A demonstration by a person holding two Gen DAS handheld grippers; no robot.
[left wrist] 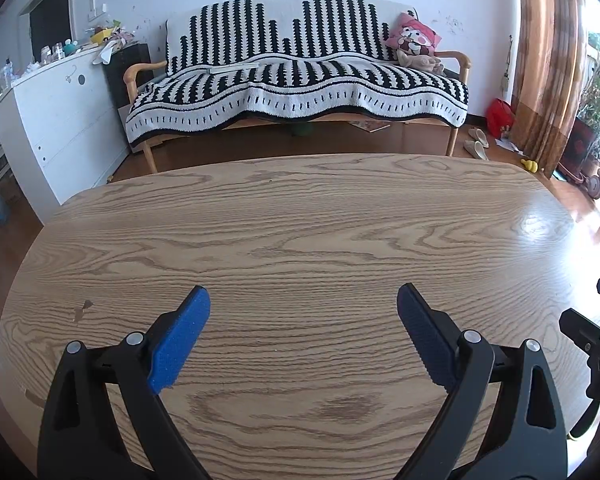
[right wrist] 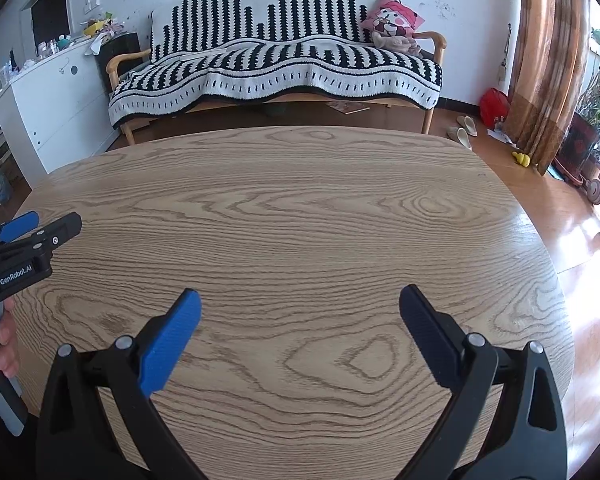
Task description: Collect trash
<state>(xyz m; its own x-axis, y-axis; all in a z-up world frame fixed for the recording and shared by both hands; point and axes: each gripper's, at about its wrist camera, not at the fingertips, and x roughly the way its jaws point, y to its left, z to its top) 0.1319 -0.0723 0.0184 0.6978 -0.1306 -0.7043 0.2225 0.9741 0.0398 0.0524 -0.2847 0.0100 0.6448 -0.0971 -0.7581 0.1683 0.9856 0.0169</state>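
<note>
Over the wooden tabletop (left wrist: 300, 240) we hold our left tongs (left wrist: 303, 300) and right tongs (right wrist: 300, 300) spread wide, gripping nothing. We see no trash on it. "GenRobot.AI" reads on the left tool. Beyond stands a striped sofa (left wrist: 296, 76).

The counter (left wrist: 300, 216) is light oak with dark wavy grain. At the upper centre, a sofa throw (left wrist: 300, 60) shows black and white stripes. Each claw, left claw (left wrist: 303, 304) and right claw (right wrist: 300, 304), is black with blue pads (left wrist: 180, 344). A pink cushion (left wrist: 412, 38) sits at the upper right, beside a brown and orange curtain (left wrist: 548, 60).
</note>
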